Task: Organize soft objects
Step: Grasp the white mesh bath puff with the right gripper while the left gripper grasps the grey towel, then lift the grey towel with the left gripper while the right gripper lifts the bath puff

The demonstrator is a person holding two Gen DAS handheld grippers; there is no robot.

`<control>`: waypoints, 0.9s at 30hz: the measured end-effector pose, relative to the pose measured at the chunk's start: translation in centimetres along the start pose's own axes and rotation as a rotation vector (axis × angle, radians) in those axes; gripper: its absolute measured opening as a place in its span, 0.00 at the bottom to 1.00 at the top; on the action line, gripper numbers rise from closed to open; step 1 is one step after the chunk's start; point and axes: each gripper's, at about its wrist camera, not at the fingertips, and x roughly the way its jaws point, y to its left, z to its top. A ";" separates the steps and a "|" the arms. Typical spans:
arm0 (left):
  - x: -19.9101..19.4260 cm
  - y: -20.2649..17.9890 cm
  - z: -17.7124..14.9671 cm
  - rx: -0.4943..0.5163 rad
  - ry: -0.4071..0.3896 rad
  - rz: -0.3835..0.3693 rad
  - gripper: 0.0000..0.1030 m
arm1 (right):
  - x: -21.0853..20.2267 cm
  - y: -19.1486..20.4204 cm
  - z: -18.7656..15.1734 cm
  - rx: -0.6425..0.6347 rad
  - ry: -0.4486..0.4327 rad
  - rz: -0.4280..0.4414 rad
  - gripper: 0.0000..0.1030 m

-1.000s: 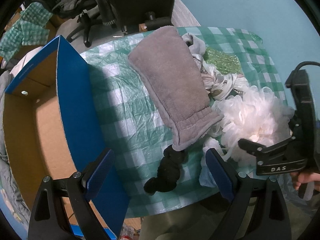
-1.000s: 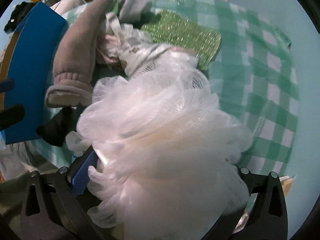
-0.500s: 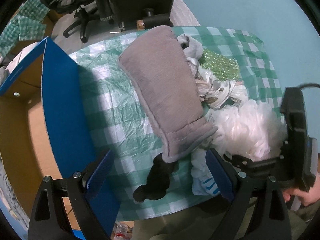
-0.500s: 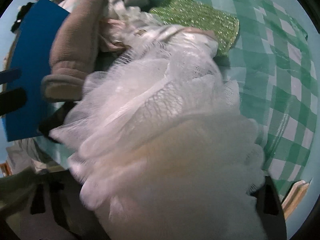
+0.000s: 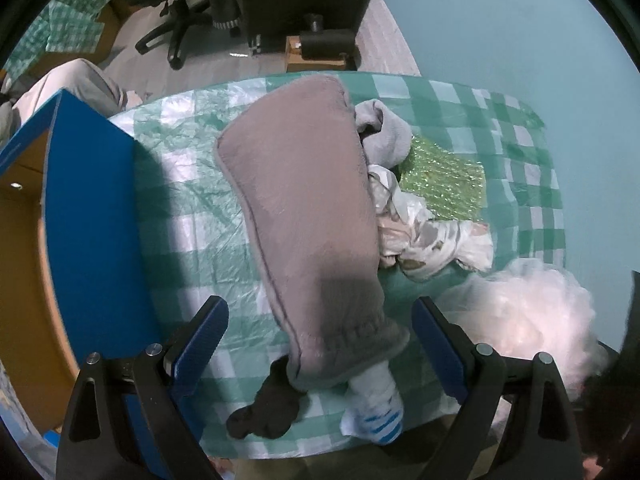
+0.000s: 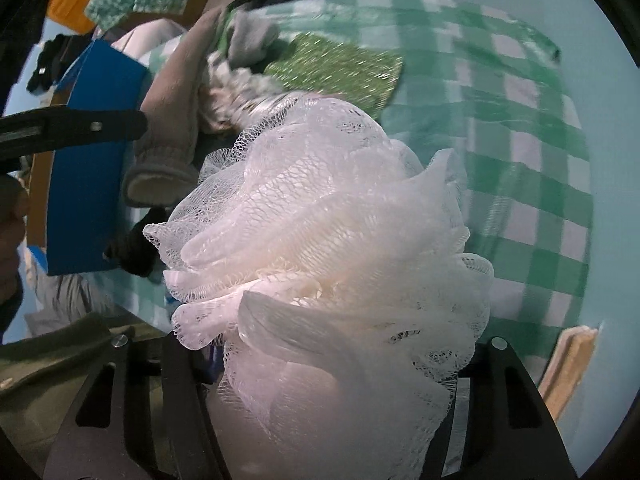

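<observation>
My right gripper (image 6: pixel 320 360) is shut on a white mesh bath pouf (image 6: pixel 328 248) and holds it above the table; the pouf hides the fingertips. It also shows at the right in the left wrist view (image 5: pixel 532 312). My left gripper (image 5: pixel 320 340) is open and empty, low over the near end of a long grey plush cover (image 5: pixel 304 216). A black sock (image 5: pixel 268 408) and a white sock with blue stripes (image 5: pixel 376 412) lie under that end. A grey cloth (image 5: pixel 384 136), a patterned white cloth (image 5: pixel 432 236) and a glittery green sponge (image 5: pixel 444 184) lie beyond.
A blue cardboard box (image 5: pixel 92 240) with an open brown inside stands at the table's left edge. The table wears a green checked cloth (image 5: pixel 192 216). An office chair (image 5: pixel 188 12) and dark furniture stand on the floor behind. A teal wall is on the right.
My right gripper has lifted the pouf off the pile and drawn it back toward me. My left gripper has moved forward and lower over the grey cover's near end, still open.
</observation>
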 end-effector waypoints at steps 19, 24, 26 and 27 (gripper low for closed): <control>3.6 0.9 0.1 -0.052 0.052 0.017 0.40 | -5.0 -2.5 1.4 0.029 -0.103 0.032 0.60; 2.4 0.9 -0.7 -0.021 0.014 0.029 0.26 | -5.4 -2.0 1.6 0.021 -0.124 0.030 0.60; 1.7 0.9 -1.0 -0.008 -0.004 0.031 0.25 | -5.8 -1.8 1.3 0.020 -0.134 0.027 0.60; 1.4 1.0 -1.2 -0.002 -0.012 0.033 0.24 | -5.8 -1.6 1.4 0.020 -0.139 0.025 0.60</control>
